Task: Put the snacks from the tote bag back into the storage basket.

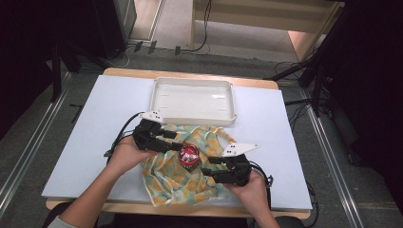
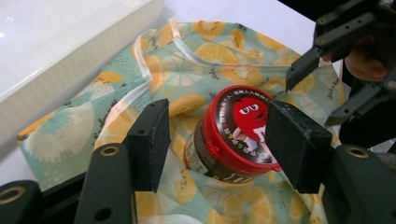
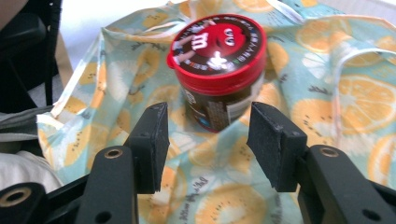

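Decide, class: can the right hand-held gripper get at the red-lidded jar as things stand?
Probably yes. The right hand-held gripper stands open, facing the jar on the cloth, with nothing between them.

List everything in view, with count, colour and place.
Jar: one, brown with red lid, upright on the cloth between the grippers.
Cloth: one, pale green with orange slices, spread on the table's near middle.
Tray: one, white, beyond the cloth.
Table: one, white top, wooden edge.
Left gripper: black, open, jaws either side of the jar.
Right gripper: black, open, just short of the jar.
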Demonstrator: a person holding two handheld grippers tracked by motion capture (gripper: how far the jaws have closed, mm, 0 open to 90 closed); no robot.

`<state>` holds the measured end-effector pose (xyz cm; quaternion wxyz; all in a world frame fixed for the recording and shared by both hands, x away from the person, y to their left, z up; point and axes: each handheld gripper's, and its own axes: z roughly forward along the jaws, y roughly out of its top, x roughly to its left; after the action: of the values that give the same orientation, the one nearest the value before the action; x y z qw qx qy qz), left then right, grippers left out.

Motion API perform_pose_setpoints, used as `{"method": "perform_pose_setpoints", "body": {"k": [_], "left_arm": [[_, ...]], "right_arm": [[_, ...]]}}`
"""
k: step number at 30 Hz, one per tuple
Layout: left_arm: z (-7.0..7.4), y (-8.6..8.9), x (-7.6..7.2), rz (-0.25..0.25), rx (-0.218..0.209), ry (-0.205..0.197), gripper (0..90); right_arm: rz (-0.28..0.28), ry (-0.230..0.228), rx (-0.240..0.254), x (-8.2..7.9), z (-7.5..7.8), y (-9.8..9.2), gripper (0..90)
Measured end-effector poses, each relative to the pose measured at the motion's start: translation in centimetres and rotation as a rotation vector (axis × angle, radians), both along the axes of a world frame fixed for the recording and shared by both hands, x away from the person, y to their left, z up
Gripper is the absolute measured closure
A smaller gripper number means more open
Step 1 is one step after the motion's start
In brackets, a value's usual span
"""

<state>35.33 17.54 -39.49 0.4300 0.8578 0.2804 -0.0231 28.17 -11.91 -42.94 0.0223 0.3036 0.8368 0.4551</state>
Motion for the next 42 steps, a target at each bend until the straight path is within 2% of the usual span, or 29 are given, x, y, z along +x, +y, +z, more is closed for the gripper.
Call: {"method": "perform_pose_setpoints", "body": {"k": [5,13,19,22,25,33,34,37,42], "left_arm": [[0.0,-0.3,-0.4,-0.017,0.003,-0.015,37.1],[-0.4,-1.1,-1.0,-0.042,0.016,-0.017,29.4],[-1.0,-1.9,-1.4,-0.053,0.03,-0.011,16.3],[-1.4,-2.2,-1.6,-0.062,0.043,-0.009,13.9],[-1.7,-2.4,-1.7,-0.079,0.03,0.0,12.9],[-2.4,-3.4,-2.1,-0.086,0.055,-0.025,10.8],[-2.7,-3.7,-2.1,-0.091,0.066,-0.021,6.8],[-3.0,-3.9,-2.2,-0.1,0.066,-0.025,3.8],[-3.8,-4.3,-2.0,-0.081,0.084,-0.037,3.8]], "right_arm": [[-0.018,0.0,0.012,0.1,0.1,-0.4,49.5],[-0.037,-0.009,0.013,0.7,-0.2,-0.9,47.5],[-0.051,-0.005,0.023,1.2,-0.3,-1.2,47.5],[-0.05,-0.003,0.022,1.3,-0.4,-1.2,47.5],[-0.048,-0.003,0.021,1.4,-0.4,-1.1,47.5],[-0.057,0.0,0.024,1.5,-0.4,-1.3,47.5],[-0.063,-0.002,0.026,1.5,-0.4,-1.4,47.6],[-0.068,0.001,0.03,1.5,-0.4,-1.5,47.6],[-0.072,0.001,0.028,1.4,-0.4,-1.6,47.6]]}}
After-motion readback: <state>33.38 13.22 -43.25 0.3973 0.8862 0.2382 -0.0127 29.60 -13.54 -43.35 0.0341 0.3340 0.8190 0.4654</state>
